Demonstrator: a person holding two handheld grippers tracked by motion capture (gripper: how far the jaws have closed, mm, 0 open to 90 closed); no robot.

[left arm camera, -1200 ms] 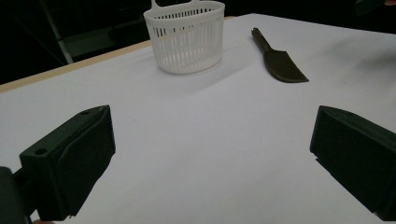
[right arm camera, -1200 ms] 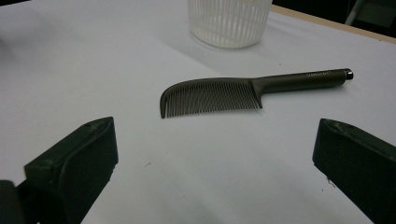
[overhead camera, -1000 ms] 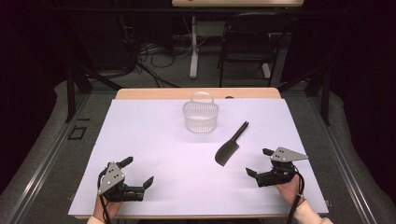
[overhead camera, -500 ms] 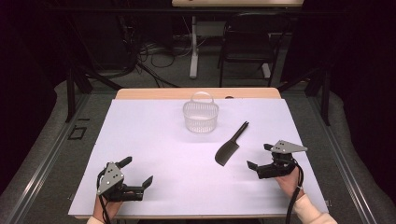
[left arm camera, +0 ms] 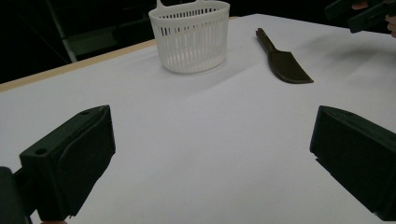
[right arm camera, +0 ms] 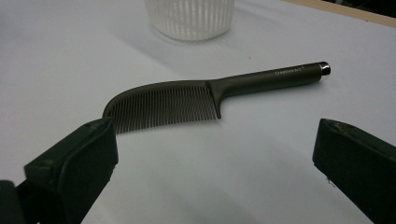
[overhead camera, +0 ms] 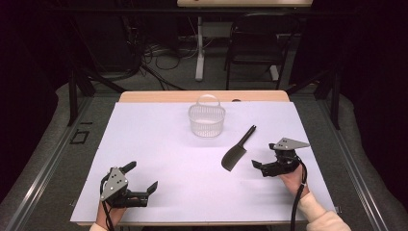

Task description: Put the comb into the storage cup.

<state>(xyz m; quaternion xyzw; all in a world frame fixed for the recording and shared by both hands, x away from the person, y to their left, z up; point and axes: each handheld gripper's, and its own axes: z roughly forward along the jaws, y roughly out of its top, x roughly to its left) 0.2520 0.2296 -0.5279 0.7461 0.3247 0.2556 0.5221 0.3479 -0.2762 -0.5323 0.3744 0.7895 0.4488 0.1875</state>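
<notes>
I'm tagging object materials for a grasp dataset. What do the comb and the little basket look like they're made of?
The comb looks like dark moulded plastic with a matte finish: fine even teeth, a smooth handle with pale printed lettering and a small shiny cap at its end, possibly metal. The basket looks like white, slightly translucent plastic, judging by its thin slatted walls and moulded loop handle.

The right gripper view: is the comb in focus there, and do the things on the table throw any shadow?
Right gripper view: the comb is sharp enough to show its teeth, with a soft shadow beneath; the near jaws are blurred. Left gripper view: the basket throws a faint shadow. High view: the table is bright, the room behind dark.
</notes>
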